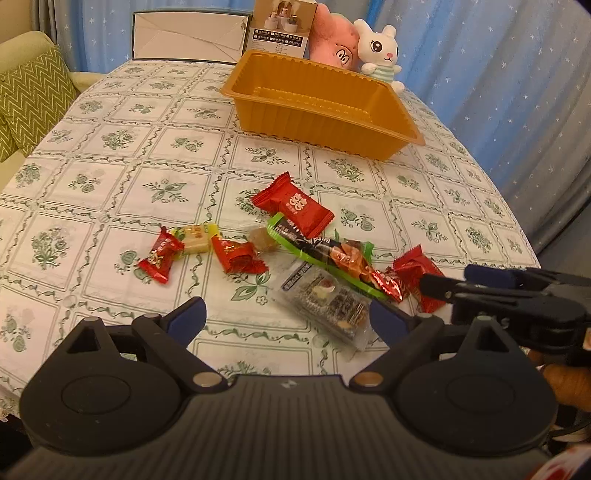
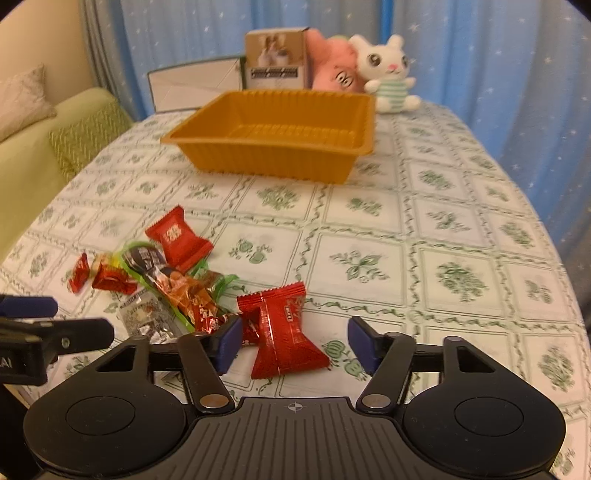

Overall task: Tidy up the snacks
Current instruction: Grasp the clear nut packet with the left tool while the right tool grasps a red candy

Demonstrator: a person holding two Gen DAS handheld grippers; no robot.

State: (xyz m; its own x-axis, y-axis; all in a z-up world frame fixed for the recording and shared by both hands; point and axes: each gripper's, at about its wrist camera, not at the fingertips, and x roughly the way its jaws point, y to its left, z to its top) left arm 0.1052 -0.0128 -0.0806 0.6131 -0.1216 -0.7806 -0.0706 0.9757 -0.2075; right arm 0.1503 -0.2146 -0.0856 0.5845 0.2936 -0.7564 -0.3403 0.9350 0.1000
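Several wrapped snacks lie in a loose pile on the floral tablecloth. An orange tray [image 1: 388,146] [image 2: 229,162] stands behind them, with nothing showing inside it. My left gripper [image 1: 286,314] is open, low over the table just before a clear packet [image 1: 328,299] and near small red candies [image 1: 236,254]. My right gripper [image 2: 295,341] is open, its jaws either side of a red packet [image 2: 284,332] lying on the cloth. A larger red packet [image 1: 291,205] [image 2: 177,234] and a green-edged packet [image 1: 325,251] [image 2: 177,280] lie in the pile. The right gripper also shows in the left wrist view [image 1: 454,282].
A pink plush [image 1: 334,37] and a white bunny plush [image 1: 380,50] sit behind the tray beside a brown box [image 1: 282,26] and a white box [image 1: 188,37]. A green sofa with cushion [image 1: 29,99] is left. Blue curtains hang behind.
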